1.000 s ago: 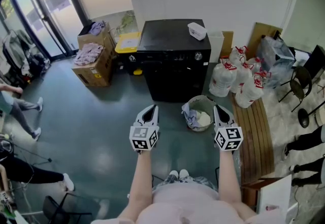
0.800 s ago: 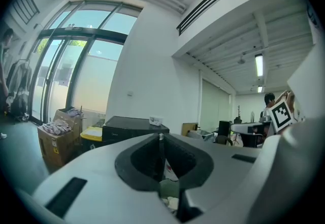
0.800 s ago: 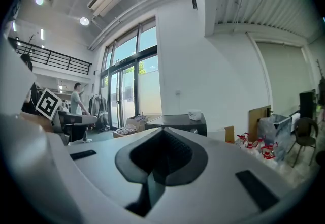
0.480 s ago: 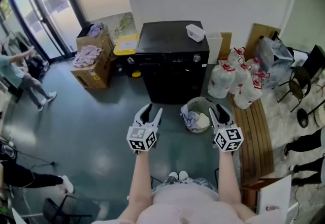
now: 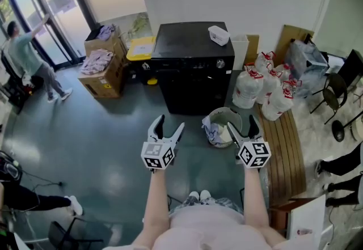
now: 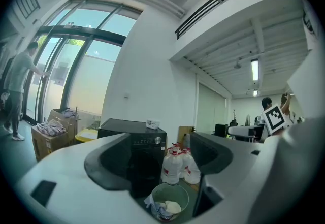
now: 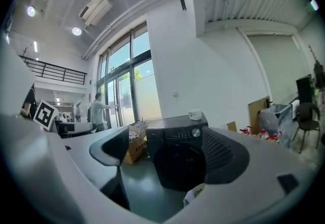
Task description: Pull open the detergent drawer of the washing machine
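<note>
Reach is the first problem: the washing machine [image 5: 193, 67] stands against the white back wall, well apart from the person, with green floor between. The left gripper [image 5: 169, 124] and the right gripper [image 5: 243, 124] are held side by side, level, both pointing at the machine. Both sets of jaws have just been opening and now stand wide, with nothing between them. Past them I see only the machine's dark front and a basket [image 5: 218, 110] of cloths on the floor near its right corner.

I take the detergent drawer [image 5: 165, 66] to be the left end of the control strip along the top of the front, opposite the round knob [image 5: 221, 63]. Its outline is too small to make out from here, but it looks shut and flush with the panel.

Such a drawer is most likely light, stiff plastic with a smooth face, so a pinch on the flat front would probably slip. The better hold is likely the lower lip or recess of the drawer front. One jaw could hook in there and pull straight out and level. The left gripper is on that side and seems the natural one to use. A skewed pull could bind the drawer in its slot, and a hard pull could knock it against its stop. The basket and the water jugs [image 5: 266, 87] crowd the right, so coming in from the left looks easier.
</note>
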{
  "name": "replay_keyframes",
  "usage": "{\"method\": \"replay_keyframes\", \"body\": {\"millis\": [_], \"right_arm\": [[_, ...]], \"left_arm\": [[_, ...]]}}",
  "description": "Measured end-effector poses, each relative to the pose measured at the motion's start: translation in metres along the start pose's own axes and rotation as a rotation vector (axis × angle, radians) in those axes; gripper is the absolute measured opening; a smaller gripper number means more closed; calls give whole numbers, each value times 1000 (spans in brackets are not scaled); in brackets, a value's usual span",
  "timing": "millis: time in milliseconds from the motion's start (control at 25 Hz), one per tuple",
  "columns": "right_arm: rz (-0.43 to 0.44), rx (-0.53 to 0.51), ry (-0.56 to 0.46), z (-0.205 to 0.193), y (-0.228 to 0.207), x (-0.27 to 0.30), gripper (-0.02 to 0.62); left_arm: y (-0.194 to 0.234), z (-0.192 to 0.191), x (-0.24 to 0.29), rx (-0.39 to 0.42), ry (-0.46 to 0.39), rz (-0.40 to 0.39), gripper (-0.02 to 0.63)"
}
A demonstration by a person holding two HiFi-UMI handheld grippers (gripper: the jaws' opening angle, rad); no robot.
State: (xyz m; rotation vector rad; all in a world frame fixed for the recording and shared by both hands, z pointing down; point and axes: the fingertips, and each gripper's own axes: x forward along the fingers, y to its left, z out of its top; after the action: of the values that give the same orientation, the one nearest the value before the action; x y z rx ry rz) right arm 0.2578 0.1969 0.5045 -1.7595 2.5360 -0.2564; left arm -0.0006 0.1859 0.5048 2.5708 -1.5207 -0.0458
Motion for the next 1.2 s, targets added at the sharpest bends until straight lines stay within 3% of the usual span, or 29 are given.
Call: {"method": "replay_keyframes", "body": {"millis": [800, 1200], "right_arm": [[-42, 29, -41, -2, 2, 51, 454], [-24, 21, -36, 4, -25, 134, 454]], "left_arm": [[42, 5, 45, 61, 28, -48, 362], [83, 12, 121, 70, 19, -46, 362]]}}
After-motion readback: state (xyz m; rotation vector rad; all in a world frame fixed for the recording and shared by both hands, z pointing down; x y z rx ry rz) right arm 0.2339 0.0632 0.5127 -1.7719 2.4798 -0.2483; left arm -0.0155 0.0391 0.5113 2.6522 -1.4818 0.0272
